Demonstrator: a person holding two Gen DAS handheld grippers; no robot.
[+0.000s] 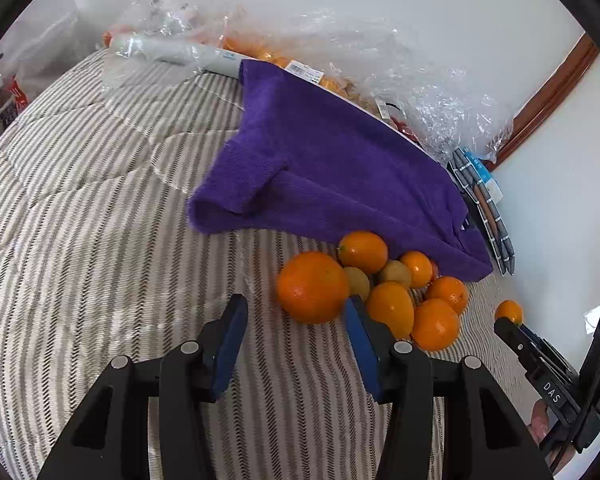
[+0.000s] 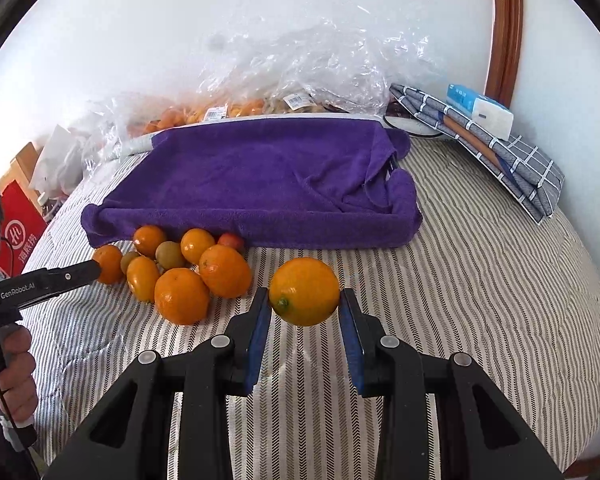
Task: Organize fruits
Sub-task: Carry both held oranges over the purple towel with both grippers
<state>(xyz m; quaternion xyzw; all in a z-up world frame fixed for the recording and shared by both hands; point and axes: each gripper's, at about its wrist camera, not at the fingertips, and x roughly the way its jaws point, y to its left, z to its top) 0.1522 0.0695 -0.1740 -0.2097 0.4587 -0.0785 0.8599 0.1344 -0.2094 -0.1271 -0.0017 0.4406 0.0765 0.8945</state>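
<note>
Jaws: right gripper (image 2: 303, 300) clamped on an orange (image 2: 304, 291) held above the striped bed (image 2: 480, 280); left gripper (image 1: 296, 312) spread wide, gripping nothing | hidden: bagged fruit (image 2: 220, 112) blurred behind plastic (kinds unclear) | pose: left jaws level beside the orange pile (image 1: 380, 292), just before the purple towel (image 1: 320, 168)

A tissue pack (image 2: 482, 111) rests on folded checked cloths (image 2: 496, 152) atop the striped bedcover (image 2: 480, 280).
</note>
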